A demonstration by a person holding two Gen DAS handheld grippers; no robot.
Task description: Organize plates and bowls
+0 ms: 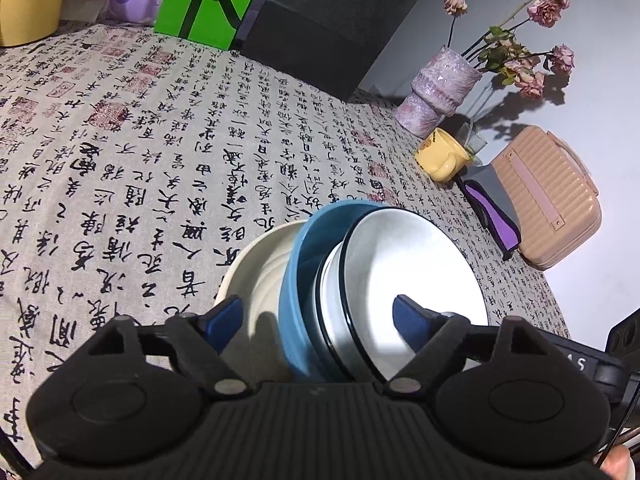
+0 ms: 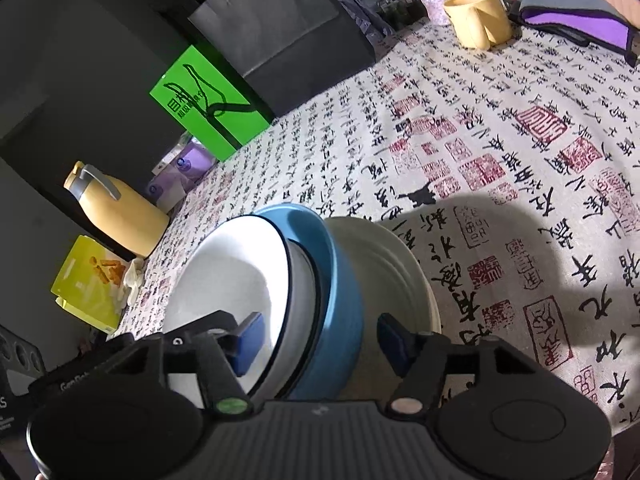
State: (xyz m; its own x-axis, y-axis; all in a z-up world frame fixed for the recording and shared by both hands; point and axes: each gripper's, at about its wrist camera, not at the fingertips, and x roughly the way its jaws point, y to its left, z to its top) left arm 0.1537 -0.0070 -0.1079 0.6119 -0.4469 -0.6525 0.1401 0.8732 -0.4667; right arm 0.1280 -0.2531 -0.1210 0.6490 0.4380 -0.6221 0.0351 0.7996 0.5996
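A nested stack stands on the calligraphy tablecloth: a cream ribbed bowl (image 1: 260, 264) at the bottom, a blue bowl (image 1: 296, 276) in it, and white black-rimmed bowls (image 1: 404, 264) on top. My left gripper (image 1: 320, 320) straddles the stack's rim, one finger outside the cream bowl, the other inside the top white bowl. My right gripper (image 2: 320, 340) straddles the same stack from the opposite side: the cream bowl (image 2: 388, 264), the blue bowl (image 2: 340, 280), the white bowl (image 2: 236, 272). Both sets of jaws stand wide; contact with the bowls is unclear.
A yellow mug (image 1: 440, 154), a purple vase with dried roses (image 1: 440, 88), a pink case (image 1: 548, 196) and a purple pouch (image 1: 492, 216) stand at the table's far edge. A black box (image 1: 328, 20), a green bag (image 2: 208, 100) and a yellow flask (image 2: 120, 212) line another side.
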